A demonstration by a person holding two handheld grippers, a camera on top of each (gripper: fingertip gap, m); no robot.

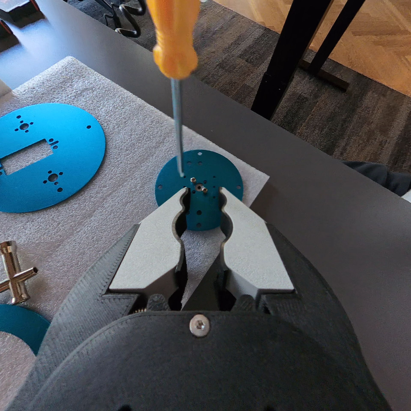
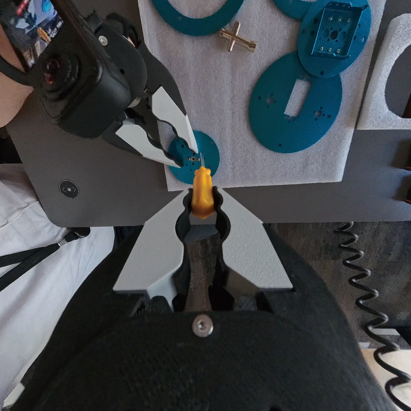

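A yellow-handled screwdriver [image 2: 202, 195] is clenched by the right tool [image 2: 202, 189]; the small blue disc [image 1: 200, 178] is straddled by the unclenched left tool [image 1: 203, 189]; the tip [image 1: 182, 174], seen beside the screw [image 1: 193, 179], may be skidded across the disc.

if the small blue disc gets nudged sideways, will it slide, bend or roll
The small blue disc looks like thin rigid metal, so it probably won't bend. Lying flat on the foam sheet, it would likely slide rather than roll. The left hand-held gripper straddles a raised part at its middle, which probably limits sliding.
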